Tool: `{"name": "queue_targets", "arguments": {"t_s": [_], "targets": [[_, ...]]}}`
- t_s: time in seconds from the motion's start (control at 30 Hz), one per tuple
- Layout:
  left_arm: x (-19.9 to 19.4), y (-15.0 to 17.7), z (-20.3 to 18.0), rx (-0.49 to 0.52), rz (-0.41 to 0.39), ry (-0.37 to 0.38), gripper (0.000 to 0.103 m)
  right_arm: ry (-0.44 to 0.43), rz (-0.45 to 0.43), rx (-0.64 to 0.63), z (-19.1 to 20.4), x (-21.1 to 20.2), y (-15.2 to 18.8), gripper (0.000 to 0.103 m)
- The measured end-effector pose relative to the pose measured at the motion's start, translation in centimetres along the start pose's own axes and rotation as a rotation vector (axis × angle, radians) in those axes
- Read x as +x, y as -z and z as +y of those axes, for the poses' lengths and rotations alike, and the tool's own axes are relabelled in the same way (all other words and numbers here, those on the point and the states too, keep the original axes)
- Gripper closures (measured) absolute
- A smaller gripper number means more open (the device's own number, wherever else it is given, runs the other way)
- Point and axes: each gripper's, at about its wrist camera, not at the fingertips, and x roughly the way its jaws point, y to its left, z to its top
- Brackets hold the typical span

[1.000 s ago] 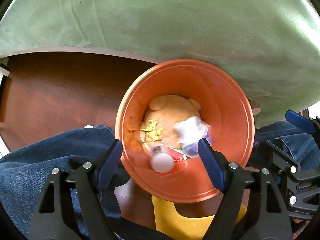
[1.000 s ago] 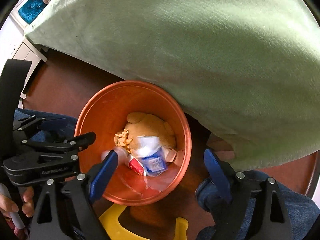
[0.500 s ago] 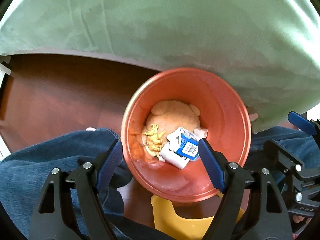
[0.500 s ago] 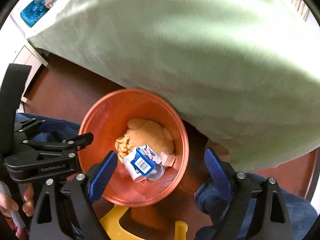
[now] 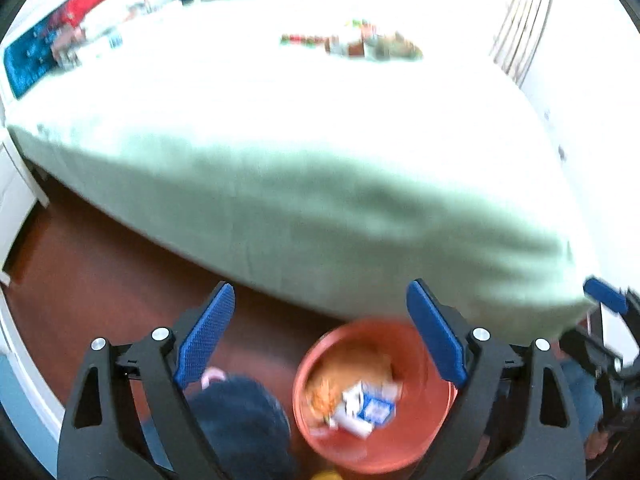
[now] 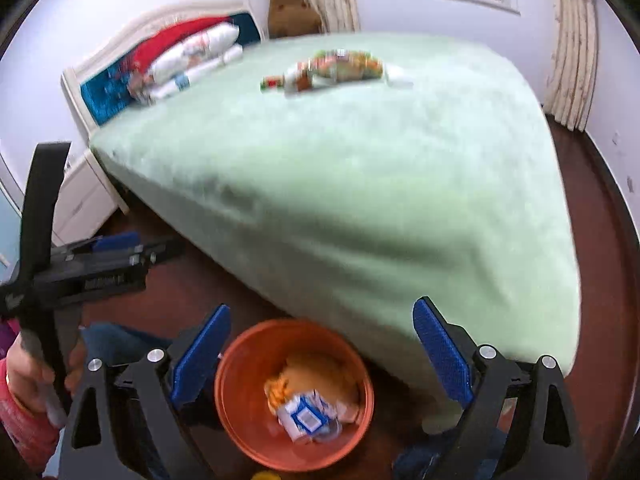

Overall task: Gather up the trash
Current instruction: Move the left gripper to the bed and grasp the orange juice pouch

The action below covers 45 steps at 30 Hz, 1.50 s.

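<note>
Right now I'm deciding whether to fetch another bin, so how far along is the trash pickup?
Done: the orange bin on the floor already holds a blue-and-white carton and scraps. In hand: nothing; the left gripper is opening with nothing between its jaws, and the right gripper is open and empty. Left: a pile of wrappers lies on the green bed.

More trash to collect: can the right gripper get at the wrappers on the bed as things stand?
Probably yes: the right gripper is open and empty, and nothing lies between the near edge of the bed and the wrappers.
</note>
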Motion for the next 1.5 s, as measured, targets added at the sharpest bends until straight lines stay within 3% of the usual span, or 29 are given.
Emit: {"name": "queue_targets", "arguments": {"t_s": [0.17,0.27,0.43,0.6,0.8,0.97,1.03,1.17,1.33,1.5], "targets": [[0.4,-6.0,-0.2,0.017,-0.061,0.001,0.017,0.003,-0.052,0.016,-0.7,-1.4,-1.4,0.012],[1.9,-10.0,-2.1,0.123,-0.087,-0.053,0.017,0.002,-0.046,0.040,-1.3,-1.1,-1.4,0.012],[5.5,-16.8,-8.0,0.384,-0.077,-0.126,0.017,0.013,-0.037,0.076,-2.7,-0.5,-0.9,0.012],[9.8,-23.2,-12.2,0.500,-0.004,-0.152,0.017,0.003,-0.027,0.123,-4.3,0.2,-1.0,0.012],[16.7,-27.4,-15.3,0.590,0.107,-0.228,0.017,0.001,-0.053,0.143,-5.8,0.0,-1.2,0.012],[19.5,-28.5,-15.2,0.575,0.178,-0.253,0.019,-0.004,-0.073,0.176,-7.3,-0.4,-1.7,0.012],[20.0,-28.7,-14.9,0.544,0.211,-0.246,0.038,-0.003,-0.077,0.183,-7.6,-0.5,-1.8,0.012],[19.0,-28.9,-14.9,0.519,0.179,-0.226,0.044,0.003,-0.082,0.189,-8.0,-0.6,-1.9,0.012],[14.9,-29.3,-14.1,0.419,0.104,-0.091,0.050,0.002,-0.082,0.185,-7.8,-0.7,-1.9,0.012],[8.2,-28.8,-12.0,0.324,-0.011,0.052,0.054,0.007,-0.103,0.168,-7.2,-1.4,-2.3,0.012]]}}
